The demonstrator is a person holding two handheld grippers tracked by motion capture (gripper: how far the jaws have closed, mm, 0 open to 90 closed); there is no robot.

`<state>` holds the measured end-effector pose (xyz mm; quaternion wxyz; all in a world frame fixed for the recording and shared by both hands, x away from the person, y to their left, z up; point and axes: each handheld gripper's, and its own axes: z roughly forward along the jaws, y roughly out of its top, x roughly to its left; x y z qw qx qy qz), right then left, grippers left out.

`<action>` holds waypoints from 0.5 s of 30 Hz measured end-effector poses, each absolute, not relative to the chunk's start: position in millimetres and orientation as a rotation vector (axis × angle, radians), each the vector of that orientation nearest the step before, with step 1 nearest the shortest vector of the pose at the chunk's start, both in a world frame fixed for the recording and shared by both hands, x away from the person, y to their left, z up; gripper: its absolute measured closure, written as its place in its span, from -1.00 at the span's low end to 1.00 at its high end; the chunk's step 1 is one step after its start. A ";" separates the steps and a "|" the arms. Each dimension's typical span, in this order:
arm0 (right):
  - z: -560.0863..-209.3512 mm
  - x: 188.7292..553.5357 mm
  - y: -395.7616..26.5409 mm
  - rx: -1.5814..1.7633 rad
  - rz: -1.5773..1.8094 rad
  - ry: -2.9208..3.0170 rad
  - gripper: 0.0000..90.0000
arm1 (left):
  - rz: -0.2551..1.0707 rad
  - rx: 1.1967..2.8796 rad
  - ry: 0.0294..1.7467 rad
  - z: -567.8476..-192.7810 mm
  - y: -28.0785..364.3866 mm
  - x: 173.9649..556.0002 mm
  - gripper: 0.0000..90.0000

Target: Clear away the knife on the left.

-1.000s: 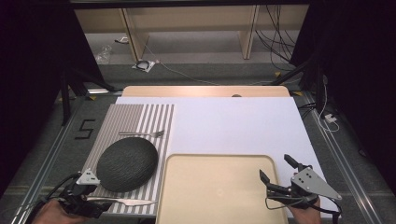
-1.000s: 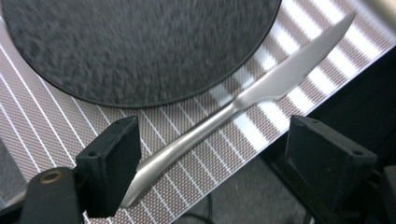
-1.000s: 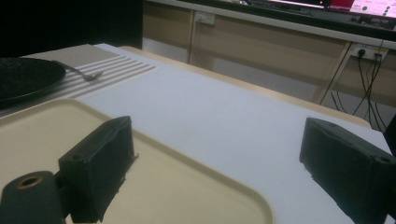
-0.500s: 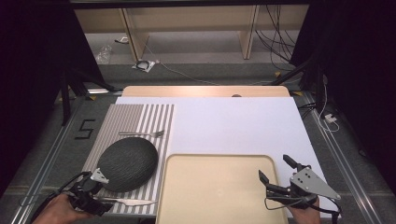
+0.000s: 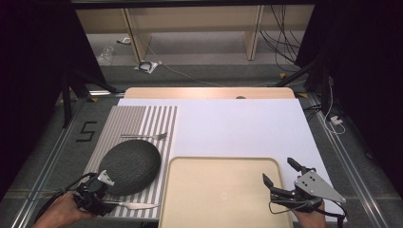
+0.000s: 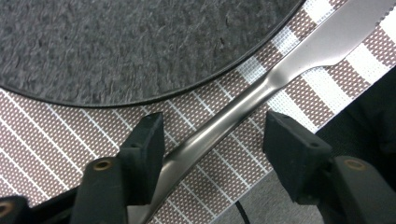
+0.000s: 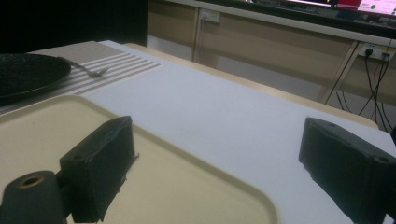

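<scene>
A steel table knife [image 5: 132, 205] lies on the striped placemat [image 5: 142, 121] at the near edge, just in front of a dark grey plate [image 5: 129, 165]. My left gripper [image 5: 105, 198] is low over the knife's handle. In the left gripper view the handle [image 6: 233, 119] runs slantwise between the jaws of the left gripper [image 6: 215, 140], close beside one pad [image 6: 145, 144] and well apart from the other. The jaws have just been closing and do not clamp the handle. My right gripper [image 5: 278, 171] hovers open over the near right corner of the beige tray [image 5: 190, 166], holding nothing.
A fork [image 5: 145, 136] lies on the placemat behind the plate. The white mat [image 5: 237, 128] covers the table beyond the tray. In the right gripper view the right gripper [image 7: 224, 158] faces the tray rim [image 7: 196, 161], with the plate [image 7: 28, 74] and fork [image 7: 93, 72] farther off.
My left gripper has sunk a little and shifted toward the knife's handle, and its jaws stand narrower. The right gripper, knife, plate and fork have not moved.
</scene>
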<state>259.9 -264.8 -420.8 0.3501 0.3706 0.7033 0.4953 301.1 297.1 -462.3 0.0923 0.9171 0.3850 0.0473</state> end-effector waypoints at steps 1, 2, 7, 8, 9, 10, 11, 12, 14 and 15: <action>-420.9 260.0 -264.8 0.960 1.284 1.822 -0.75 | 0.140 2.737 1.128 -462.5 295.7 301.7 -0.10; -420.8 259.9 -264.9 0.962 1.280 1.827 -0.75 | 0.136 2.744 1.123 -462.8 294.7 301.8 -0.08; -421.2 260.1 -263.9 0.957 1.277 1.833 -0.75 | 0.129 2.803 1.066 -462.0 289.1 303.9 0.03; -421.4 260.2 -263.7 0.955 1.278 1.833 -0.74 | 0.127 2.809 1.058 -461.7 288.4 304.3 0.05; -421.3 260.0 -263.6 0.955 1.276 1.836 -0.74 | 0.132 2.819 1.049 -461.4 287.8 304.7 0.10; -421.3 260.0 -263.5 0.955 1.278 1.837 -0.74 | 0.130 2.826 1.041 -461.3 287.2 305.2 0.12; -421.3 260.0 -263.6 0.955 1.277 1.837 -0.74 | 0.126 2.831 1.030 -461.1 286.4 305.7 0.15; -421.4 260.1 -263.8 0.956 1.276 1.838 -0.75 | 0.125 2.838 1.020 -461.1 285.9 305.8 0.18; -421.5 260.3 -263.9 0.957 1.276 1.837 -0.74 | 0.121 2.858 0.997 -460.8 283.8 305.7 0.22; -421.5 260.3 -263.9 0.956 1.276 1.837 -0.74 | 0.116 2.867 0.984 -460.7 282.7 305.4 0.25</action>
